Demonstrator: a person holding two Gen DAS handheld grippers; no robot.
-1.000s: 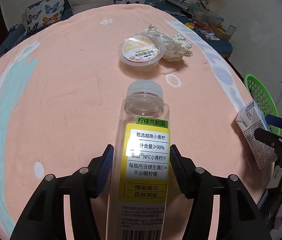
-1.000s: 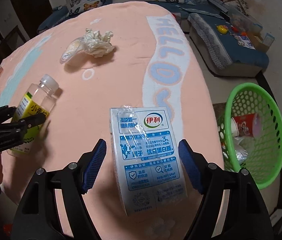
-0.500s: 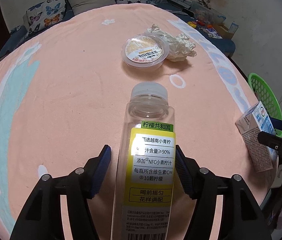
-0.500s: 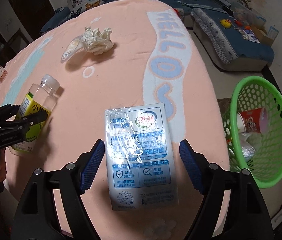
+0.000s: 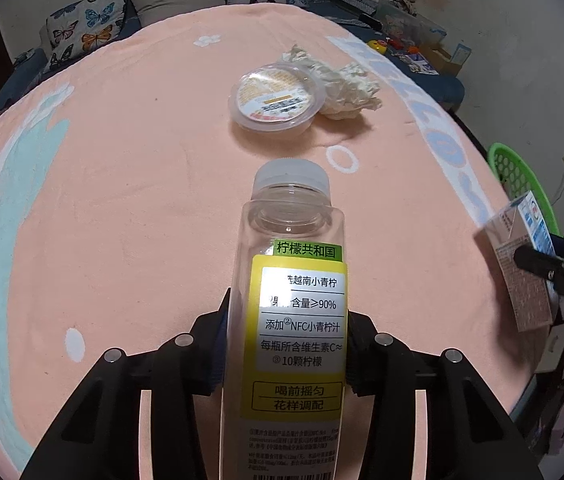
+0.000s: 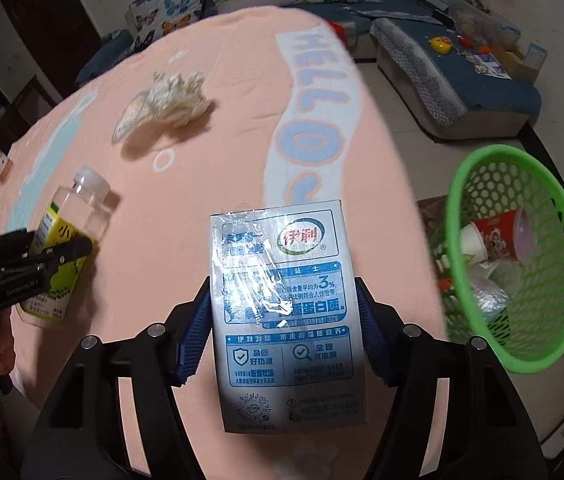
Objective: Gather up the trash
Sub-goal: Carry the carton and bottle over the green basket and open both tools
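The peach-cloth surface [image 5: 122,200] carries a lidded plastic cup [image 5: 276,96] touching a crumpled paper wad [image 5: 345,88] toward its far side. Off the right edge, on the floor, a green basket [image 6: 561,344] holds cups and wrappers. The left hand-held gripper [image 5: 286,344] is clamped on a clear juice bottle [image 5: 293,288]; the right hand-held gripper [image 6: 283,332] is clamped on a milk carton [image 6: 282,312] at the surface's near right edge.
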